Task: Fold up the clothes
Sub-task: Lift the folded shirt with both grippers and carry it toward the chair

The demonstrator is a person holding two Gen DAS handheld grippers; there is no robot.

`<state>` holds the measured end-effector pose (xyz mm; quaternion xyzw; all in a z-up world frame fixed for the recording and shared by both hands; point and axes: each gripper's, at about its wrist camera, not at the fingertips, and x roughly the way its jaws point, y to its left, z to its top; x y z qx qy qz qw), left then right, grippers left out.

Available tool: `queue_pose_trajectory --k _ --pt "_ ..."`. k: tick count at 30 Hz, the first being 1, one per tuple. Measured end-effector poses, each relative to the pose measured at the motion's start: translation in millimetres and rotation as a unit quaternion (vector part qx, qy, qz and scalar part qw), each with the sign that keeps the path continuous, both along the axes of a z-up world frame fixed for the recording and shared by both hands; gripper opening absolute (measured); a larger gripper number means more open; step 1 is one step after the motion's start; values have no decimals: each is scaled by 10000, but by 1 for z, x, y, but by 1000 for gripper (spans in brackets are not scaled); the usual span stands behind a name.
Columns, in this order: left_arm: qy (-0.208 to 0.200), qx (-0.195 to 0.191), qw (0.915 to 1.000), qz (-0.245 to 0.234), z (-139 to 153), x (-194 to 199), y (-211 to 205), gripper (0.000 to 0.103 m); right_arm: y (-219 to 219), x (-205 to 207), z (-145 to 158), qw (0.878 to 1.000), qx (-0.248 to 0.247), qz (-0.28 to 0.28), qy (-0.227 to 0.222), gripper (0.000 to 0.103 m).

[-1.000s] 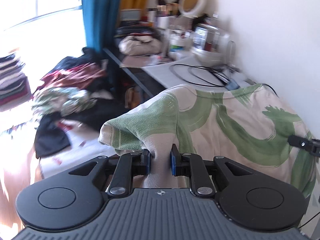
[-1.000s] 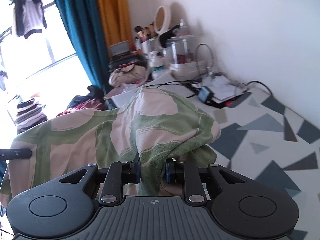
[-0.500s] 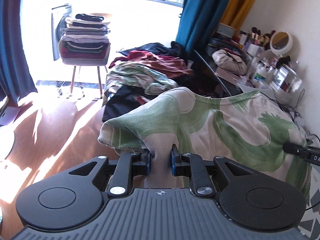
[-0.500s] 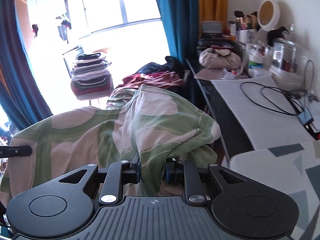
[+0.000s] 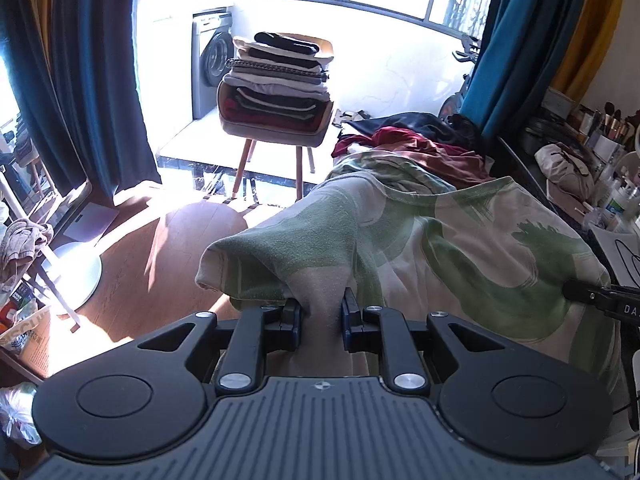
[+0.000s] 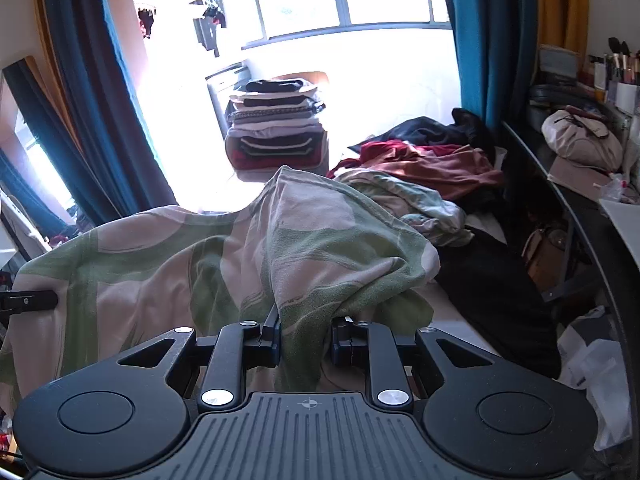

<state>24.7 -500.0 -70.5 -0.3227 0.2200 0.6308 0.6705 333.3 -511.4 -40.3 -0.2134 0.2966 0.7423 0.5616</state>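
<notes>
While both grippers are swinging from the desk toward the window, one green-patterned garment (image 5: 460, 248) is hanging stretched between them.
Left gripper (image 5: 320, 316) and right gripper (image 6: 304, 340) are each pinching a bunched edge, jaws narrow; one chair (image 5: 276, 128) is bearing one folded stack.

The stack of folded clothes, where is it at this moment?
The stack of folded clothes sits on a chair by the window, ahead in both views, beyond the green patterned garment; the washing machine stands just left.

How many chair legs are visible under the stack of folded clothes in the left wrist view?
3: one at the left, two at the right. A fourth may be hidden behind them. The stack fills the chair.
</notes>
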Motion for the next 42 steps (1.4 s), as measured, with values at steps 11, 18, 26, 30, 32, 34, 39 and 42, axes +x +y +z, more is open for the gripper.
queue_pose_trajectory --k 11,18,26,30,32,34,39,42 --pt "83 -245 9995 194 -13 -30 116 19 139 -32 -29 9998 -166 118 72 19" --pt "308 60 9993 207 9 -34 206 19 244 -39 -25 9993 -27 170 332 19" --pt "76 15 9992 382 -2 -55 271 19 325 -54 -23 9994 107 164 295 19" --pt "-103 -69 9992 368 -9 -76 300 19 348 -69 -33 9997 -68 62 236 19" --pt "-144 -102 9994 291 -14 -88 316 19 359 -81 -36 9998 -126 25 146 19" --pt "-220 -130 9995 157 -20 -103 337 19 374 -97 -38 9999 -151 -66 48 19" --pt "-304 -183 9992 -203 -26 -156 398 19 422 -150 -40 9984 -250 -507 -75 19" --pt "-280 -187 9988 -366 -18 -193 433 19 448 -193 -32 9976 -313 -612 15 19"
